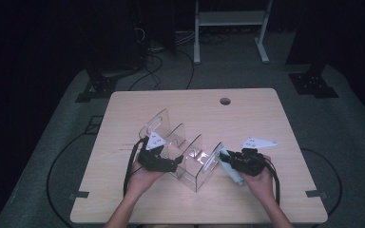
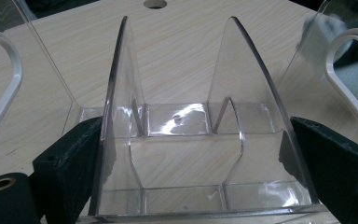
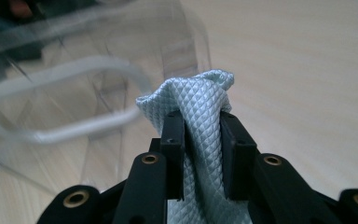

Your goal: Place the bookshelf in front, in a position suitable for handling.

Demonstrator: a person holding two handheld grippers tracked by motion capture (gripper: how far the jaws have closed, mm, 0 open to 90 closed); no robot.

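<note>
A dim lab or test room: a lone wooden counter on grey carpet, floor cables, stand feet, a white frame.

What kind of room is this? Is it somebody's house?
Probably not a house; it looks like a lab or recording room. A bare wooden table stands on grey carpet, cables trail across the floor, and a metal stand sits behind in the dark.

- The clear acrylic rack is showing blurred in the right gripper view;
- the pale cloth is running off that view's bottom edge, its lower end unseen.
</note>
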